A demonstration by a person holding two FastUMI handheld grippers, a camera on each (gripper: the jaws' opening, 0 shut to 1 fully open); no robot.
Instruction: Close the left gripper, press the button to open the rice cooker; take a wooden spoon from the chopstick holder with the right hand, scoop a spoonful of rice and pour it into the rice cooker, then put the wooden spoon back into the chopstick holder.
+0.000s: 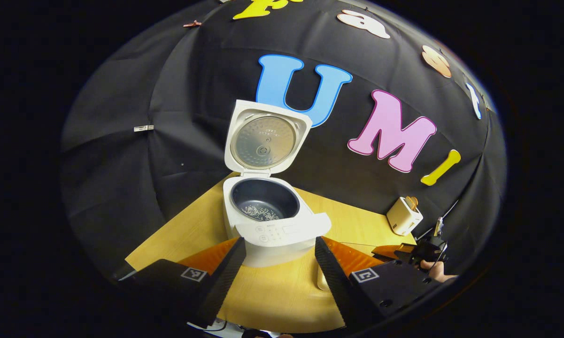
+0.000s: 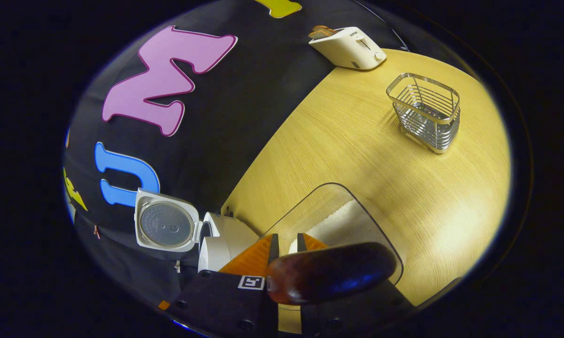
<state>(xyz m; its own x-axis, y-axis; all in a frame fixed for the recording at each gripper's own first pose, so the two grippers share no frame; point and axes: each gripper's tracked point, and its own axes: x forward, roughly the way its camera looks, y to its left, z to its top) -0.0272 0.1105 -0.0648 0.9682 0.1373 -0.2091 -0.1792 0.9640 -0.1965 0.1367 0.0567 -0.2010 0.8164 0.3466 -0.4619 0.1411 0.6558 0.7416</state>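
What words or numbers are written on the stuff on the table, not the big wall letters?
On the white rice cooker, front panel: tiny grey marks, too small to read.
On the round metal inner lid: small stamped marks, too blurred to read.
On the cream toaster: a small dark mark on its side, too small to read.
No text here can be quoted.

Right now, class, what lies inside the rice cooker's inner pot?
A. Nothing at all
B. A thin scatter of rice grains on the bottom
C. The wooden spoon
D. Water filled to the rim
B: in the left gripper view the rice cooker stands with its lid raised, and a small patch of pale rice grains lies on the dark pot floor.
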